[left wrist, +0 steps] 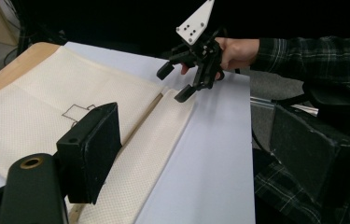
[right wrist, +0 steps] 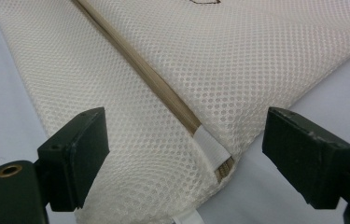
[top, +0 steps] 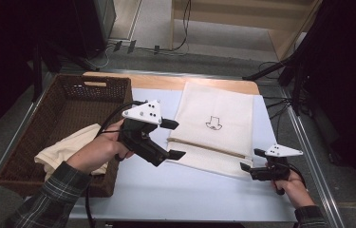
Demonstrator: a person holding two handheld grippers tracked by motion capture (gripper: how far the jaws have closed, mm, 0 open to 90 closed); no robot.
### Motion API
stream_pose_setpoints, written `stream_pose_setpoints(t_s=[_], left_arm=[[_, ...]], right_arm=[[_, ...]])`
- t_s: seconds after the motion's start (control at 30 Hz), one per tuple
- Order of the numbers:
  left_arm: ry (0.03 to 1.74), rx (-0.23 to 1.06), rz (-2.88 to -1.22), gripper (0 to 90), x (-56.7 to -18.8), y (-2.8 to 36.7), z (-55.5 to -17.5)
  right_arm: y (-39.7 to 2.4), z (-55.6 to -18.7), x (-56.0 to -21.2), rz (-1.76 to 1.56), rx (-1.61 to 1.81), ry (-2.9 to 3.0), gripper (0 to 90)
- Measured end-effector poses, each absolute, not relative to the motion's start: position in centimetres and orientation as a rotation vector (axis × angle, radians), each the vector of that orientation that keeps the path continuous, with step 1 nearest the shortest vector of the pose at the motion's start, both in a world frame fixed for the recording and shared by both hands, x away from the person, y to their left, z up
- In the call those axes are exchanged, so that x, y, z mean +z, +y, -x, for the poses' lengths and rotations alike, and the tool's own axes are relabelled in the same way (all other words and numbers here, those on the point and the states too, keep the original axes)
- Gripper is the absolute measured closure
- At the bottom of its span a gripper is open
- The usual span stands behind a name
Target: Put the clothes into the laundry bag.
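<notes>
A cream mesh bag [right wrist: 238, 60] lay flat, its zipper-end corner between the wide-open jaws of the right gripper [right wrist: 184, 158], untouched. Bare table [top: 185, 190] lay beside that edge. The left gripper [top: 173, 140] hung above the bag's near edge, open, empty. A basket [top: 71, 95] stood behind it.

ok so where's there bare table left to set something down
The widest free patch is the near strip of table, between the mesh bag and the table's front edge. A narrow strip runs along the bag's right side. The left is crowded: the basket holds a cloth.
</notes>
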State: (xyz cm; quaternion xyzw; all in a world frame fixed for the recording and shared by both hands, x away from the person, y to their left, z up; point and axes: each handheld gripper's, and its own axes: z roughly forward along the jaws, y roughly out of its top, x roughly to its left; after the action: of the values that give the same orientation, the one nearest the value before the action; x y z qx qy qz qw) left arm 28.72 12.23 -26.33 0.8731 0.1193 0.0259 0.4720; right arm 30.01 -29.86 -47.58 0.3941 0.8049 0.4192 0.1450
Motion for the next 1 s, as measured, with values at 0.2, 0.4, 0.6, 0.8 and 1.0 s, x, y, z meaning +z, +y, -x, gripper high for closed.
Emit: stream_pose_setpoints(t_s=[0.2, 0.4, 0.6, 0.8, 1.0], left_arm=[[0.26, 0.087, -2.194, 17.4, -26.3, 13.3, -29.0], [0.295, 0.108, -2.209, 17.4, -26.3, 15.1, -29.5], [0.316, 0.122, -2.224, 17.7, -26.5, 17.0, -30.0], [0.361, 0.164, -2.239, 17.8, -26.7, 19.0, -30.3], [0.404, 0.197, -2.246, 17.8, -27.0, 20.7, -30.4]], right_arm=[[-29.9, -30.0, -47.5, -1.135, 1.213, 2.315, 15.1], [-29.9, -30.0, -47.6, -1.138, 1.211, 2.317, 15.1], [-29.8, -30.0, -47.6, -1.138, 1.208, 2.318, 15.1], [-29.7, -30.0, -47.6, -1.14, 1.21, 2.315, 15.1], [-29.8, -30.0, -47.6, -1.142, 1.211, 2.314, 15.1]])
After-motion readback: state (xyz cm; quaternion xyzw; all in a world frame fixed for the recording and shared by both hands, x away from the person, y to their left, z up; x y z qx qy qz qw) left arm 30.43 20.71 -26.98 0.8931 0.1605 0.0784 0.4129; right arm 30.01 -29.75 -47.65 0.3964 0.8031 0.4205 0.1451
